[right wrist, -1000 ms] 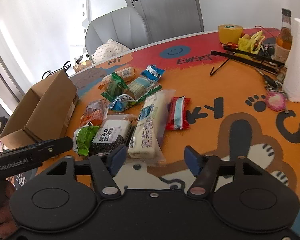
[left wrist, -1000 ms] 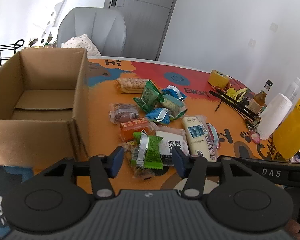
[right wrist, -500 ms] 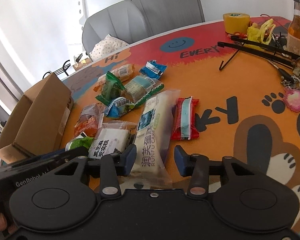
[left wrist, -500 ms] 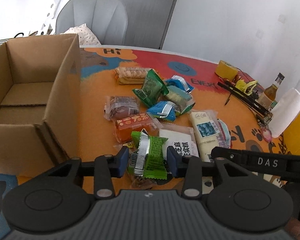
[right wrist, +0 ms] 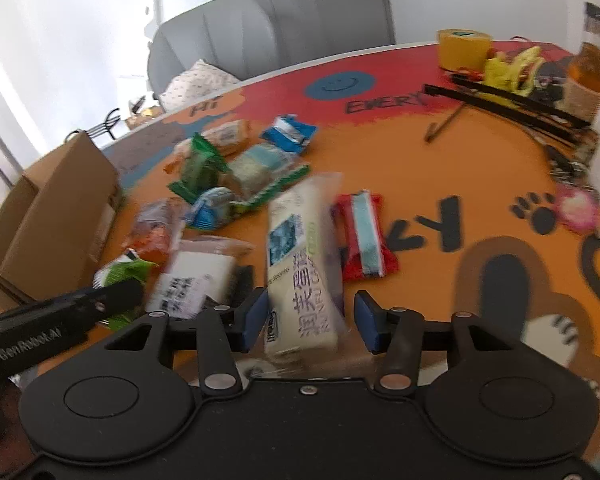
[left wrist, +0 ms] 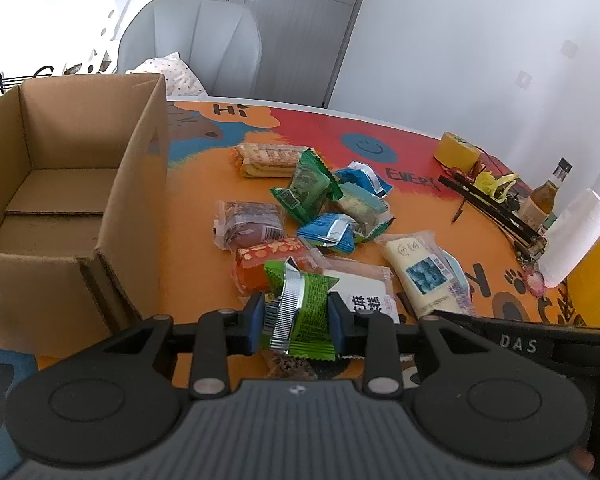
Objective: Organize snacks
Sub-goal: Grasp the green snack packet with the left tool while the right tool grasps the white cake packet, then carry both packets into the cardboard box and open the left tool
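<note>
Left gripper (left wrist: 296, 322) fingers closing, now pinching green snack packet (left wrist: 300, 312); right gripper (right wrist: 311, 320) fingers spreading around long white cake packet (right wrist: 300, 264), regripping needed.

Heaped snack packets (left wrist: 324, 236) beside open carton (left wrist: 72, 208)

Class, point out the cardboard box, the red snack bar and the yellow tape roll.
cardboard box (left wrist: 136, 200), left wrist view, right wall.
red snack bar (right wrist: 366, 238), right wrist view, its blue stripe.
yellow tape roll (right wrist: 464, 48), right wrist view, outer side.

Bright daylight from the upper left, blown-out white glare there, soft shadows on the bench (left wrist: 204, 240), left view sharp, right view motion-blurred, fisheye bending and dark vignette at corners.
</note>
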The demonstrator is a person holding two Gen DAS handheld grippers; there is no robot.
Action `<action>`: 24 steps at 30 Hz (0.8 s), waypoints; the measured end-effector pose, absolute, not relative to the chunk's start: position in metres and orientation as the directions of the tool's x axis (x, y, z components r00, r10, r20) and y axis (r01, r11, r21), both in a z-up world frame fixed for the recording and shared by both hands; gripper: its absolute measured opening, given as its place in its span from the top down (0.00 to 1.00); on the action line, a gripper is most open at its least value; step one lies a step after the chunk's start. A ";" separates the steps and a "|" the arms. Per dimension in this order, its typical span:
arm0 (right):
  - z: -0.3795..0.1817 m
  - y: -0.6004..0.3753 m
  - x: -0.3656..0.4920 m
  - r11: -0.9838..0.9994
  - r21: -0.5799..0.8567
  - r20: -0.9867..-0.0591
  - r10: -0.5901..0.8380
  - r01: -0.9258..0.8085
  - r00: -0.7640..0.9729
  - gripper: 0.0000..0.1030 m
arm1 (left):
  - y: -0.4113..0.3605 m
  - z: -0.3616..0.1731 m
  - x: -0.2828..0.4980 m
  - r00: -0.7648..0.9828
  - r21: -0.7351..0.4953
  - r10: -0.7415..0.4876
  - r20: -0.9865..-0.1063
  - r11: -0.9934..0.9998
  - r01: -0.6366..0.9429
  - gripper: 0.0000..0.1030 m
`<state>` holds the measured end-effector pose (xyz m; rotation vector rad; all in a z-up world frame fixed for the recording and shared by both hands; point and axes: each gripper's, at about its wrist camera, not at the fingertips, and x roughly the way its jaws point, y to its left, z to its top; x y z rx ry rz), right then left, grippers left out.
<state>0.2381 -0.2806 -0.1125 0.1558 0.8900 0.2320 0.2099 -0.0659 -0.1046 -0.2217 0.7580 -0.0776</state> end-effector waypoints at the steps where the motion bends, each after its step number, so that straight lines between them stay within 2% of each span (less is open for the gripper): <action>1: -0.112 -0.282 0.236 0.967 0.218 -0.751 0.251 -0.131 0.610 0.49 | -0.066 -0.104 0.209 0.725 -0.228 -0.150 -0.672 0.974 -0.010 0.69; 4: -0.111 -0.280 0.232 0.973 0.182 -0.749 0.233 -0.145 0.620 0.43 | -0.066 -0.104 0.207 0.727 -0.236 -0.159 -0.668 0.972 -0.005 0.69; 6: -0.111 -0.276 0.232 0.975 0.159 -0.746 0.220 -0.153 0.629 0.33 | -0.066 -0.105 0.205 0.727 -0.238 -0.161 -0.667 0.971 -0.003 0.69; 16: -0.120 -0.252 0.244 0.977 0.059 -0.750 0.178 -0.204 0.637 0.33 | -0.060 -0.108 0.207 0.727 -0.246 -0.163 -0.667 0.969 -0.009 0.69; 19: -0.123 -0.244 0.238 0.971 -0.012 -0.732 0.153 -0.237 0.664 0.41 | -0.059 -0.109 0.208 0.728 -0.248 -0.163 -0.666 0.969 -0.010 0.69; 21: -0.121 -0.243 0.235 0.966 -0.015 -0.725 0.166 -0.256 0.669 0.60 | -0.059 -0.109 0.208 0.728 -0.248 -0.161 -0.667 0.969 -0.013 0.69; 24: -0.119 -0.246 0.233 0.964 0.000 -0.720 0.185 -0.267 0.669 0.65 | -0.060 -0.109 0.207 0.729 -0.247 -0.159 -0.666 0.969 -0.015 0.69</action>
